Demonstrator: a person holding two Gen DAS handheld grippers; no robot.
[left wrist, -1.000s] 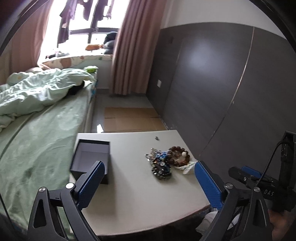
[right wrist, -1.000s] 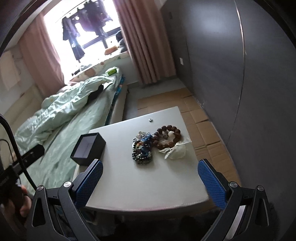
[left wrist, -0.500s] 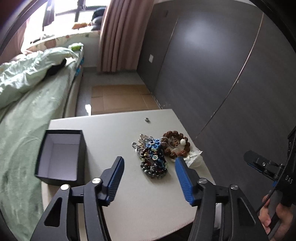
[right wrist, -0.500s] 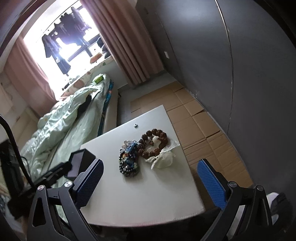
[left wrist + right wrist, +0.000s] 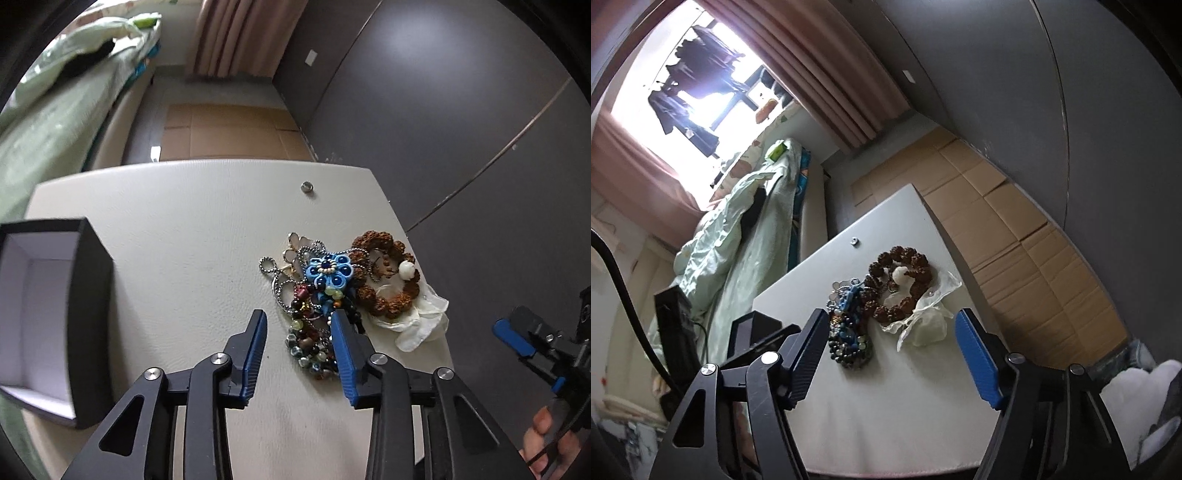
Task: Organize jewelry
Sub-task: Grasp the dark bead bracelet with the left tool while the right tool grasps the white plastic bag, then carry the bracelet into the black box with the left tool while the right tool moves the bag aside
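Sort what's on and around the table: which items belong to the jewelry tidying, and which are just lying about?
Job:
- bead pile
- blue flower piece
- brown bracelet
- open box
- small ring, set apart on the table
- left claw, closing near the beads, nothing gripped

Lying about:
- white pouch
- bed
- curtain
- floor cardboard

A bed (image 5: 746,258) is being covered by a rumpled pale green quilt (image 5: 727,236) beside the white table (image 5: 192,229). The floor is being overlaid with flattened cardboard (image 5: 1027,251). Pink curtains (image 5: 827,74) are being lit by the window (image 5: 646,110), where dark clothes (image 5: 698,70) are being hung. Dark grey wall panels (image 5: 443,110) are being seen behind.
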